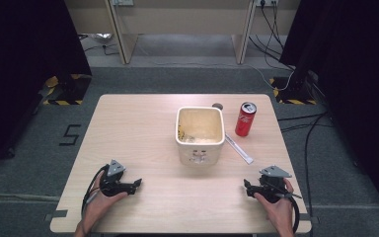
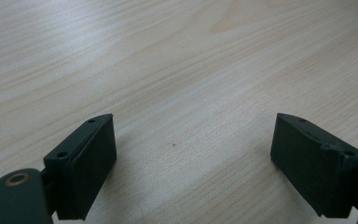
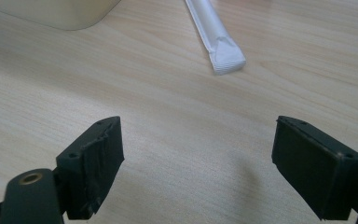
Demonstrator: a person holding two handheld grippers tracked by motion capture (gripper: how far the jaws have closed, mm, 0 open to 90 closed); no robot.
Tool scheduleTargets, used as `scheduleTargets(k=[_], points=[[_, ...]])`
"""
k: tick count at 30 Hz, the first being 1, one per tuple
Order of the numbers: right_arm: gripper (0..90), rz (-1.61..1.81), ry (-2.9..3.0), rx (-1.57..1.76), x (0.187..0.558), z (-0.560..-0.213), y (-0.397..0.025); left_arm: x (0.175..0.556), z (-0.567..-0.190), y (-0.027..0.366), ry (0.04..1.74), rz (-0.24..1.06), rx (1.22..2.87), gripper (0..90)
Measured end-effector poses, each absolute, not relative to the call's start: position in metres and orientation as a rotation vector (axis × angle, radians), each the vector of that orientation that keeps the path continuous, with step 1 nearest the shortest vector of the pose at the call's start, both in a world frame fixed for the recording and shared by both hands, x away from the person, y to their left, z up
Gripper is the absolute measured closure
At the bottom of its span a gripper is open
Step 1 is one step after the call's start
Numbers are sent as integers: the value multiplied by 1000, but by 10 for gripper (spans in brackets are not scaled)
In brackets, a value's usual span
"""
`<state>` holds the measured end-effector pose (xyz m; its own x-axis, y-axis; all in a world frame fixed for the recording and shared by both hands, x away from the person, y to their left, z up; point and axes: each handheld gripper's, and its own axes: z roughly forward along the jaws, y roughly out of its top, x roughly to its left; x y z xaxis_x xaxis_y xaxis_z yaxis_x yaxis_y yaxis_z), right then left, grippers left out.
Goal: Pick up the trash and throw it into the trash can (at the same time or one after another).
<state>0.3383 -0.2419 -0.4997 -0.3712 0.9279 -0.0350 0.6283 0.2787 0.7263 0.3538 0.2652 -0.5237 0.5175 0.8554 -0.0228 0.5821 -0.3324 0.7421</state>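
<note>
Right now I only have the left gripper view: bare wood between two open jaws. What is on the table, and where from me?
Observer: A cream square container stands mid-table, ahead and to your right.
Operator: Anything beside it?
Observer: A red soda can stands upright just right of it, apart from it.
Operator: And the other hand?
Observer: The right gripper is open, low over the table, with a white paper-wrapped stick lying flat ahead of it.

1 container (image 1: pixel 200 143), 1 can (image 1: pixel 245 119), 1 wrapped straw (image 1: pixel 239 148)
</note>
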Motion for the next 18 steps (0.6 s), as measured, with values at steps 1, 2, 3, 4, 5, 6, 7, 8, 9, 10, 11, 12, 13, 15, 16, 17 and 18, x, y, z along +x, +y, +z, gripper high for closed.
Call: scheduleTargets(k=[1,2,3,4,5,6,7,8,9,10,11,12,13,15,16,17,18], points=[[169,875,2096,1399,338,-500,-242,354,-524,265,1168,491,2047,134],[169,875,2096,1399,339,-500,-242,354,-524,265,1168,491,2047,134],[169,876,2096,1398,339,-499,-242,354,-524,265,1168,491,2047,134],[169,876,2096,1398,339,-499,-242,354,-524,265,1168,491,2047,134],[173,878,2094,1390,339,-498,-242,354,-524,265,1167,491,2049,134],[173,878,2094,1390,339,-498,-242,354,-524,265,1167,491,2049,134],[180,876,2097,1383,340,-495,-242,354,-524,265,1168,491,2047,134],[180,876,2097,1383,340,-495,-242,354,-524,265,1168,491,2047,134],[194,877,2093,1368,342,-492,-241,354,-524,265,1168,491,2047,134],[199,878,2094,1368,343,-490,-240,354,-524,265,1168,491,2047,134],[201,882,2093,1365,344,-488,-240,354,-524,265,1168,491,2047,134],[201,882,2093,1365,344,-488,-240,354,-524,265,1168,491,2047,134],[204,886,2094,1355,345,-486,-240,354,-524,265,1168,491,2047,134],[232,882,2100,1333,348,-481,-238,354,-524,265,1168,491,2046,134],[238,890,2099,1334,349,-480,-238,354,-524,265,1168,491,2046,134],[241,893,2097,1335,350,-478,-238,354,-524,265,1168,491,2046,135],[244,890,2095,1333,351,-477,-237,354,-524,265,1168,491,2046,134]])
